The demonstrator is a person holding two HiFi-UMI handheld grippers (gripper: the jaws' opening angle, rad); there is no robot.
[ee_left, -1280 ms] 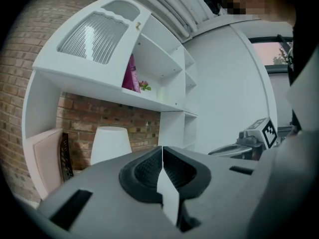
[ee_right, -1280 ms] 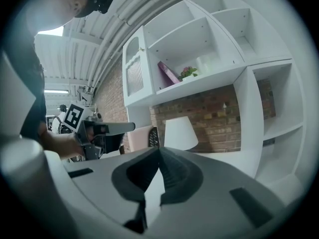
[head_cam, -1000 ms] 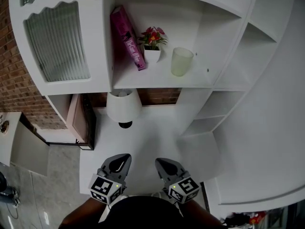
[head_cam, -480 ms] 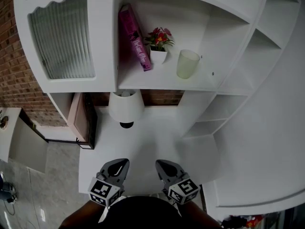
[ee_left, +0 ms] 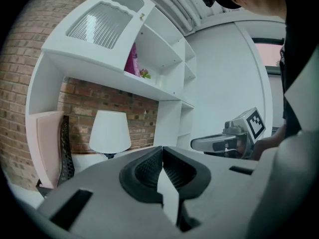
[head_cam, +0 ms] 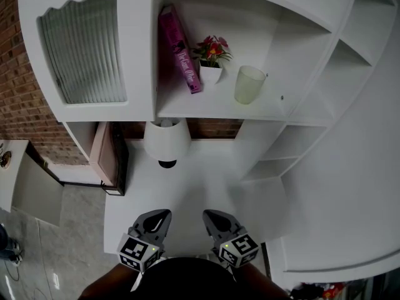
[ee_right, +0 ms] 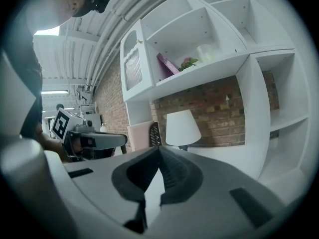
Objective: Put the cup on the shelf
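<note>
Pink hardback book (head_cam: 178,49) leans far left w/ small white pot of red flowers (head_cam: 212,61) just right of it. 1 white-shaded table lamp (head_cam: 167,139) nearer, on white desktop (head_cam: 200,186). Red brick wall (head_cam: 19,105) left.

I'm looking down on a white shelf unit (head_cam: 294,61) against a red brick wall (head_cam: 12,99), with its ribbed-glass cabinet door (head_cam: 81,49) at the left. Under it a white lamp (head_cam: 167,139) stands on a white desk (head_cam: 194,186). Glossy grey floor tiles (head_cam: 69,242) lie lower left.

Lamp (head_cam: 166,141) on desk (head_cam: 187,192), below shelf (head_cam: 219,110)
</note>
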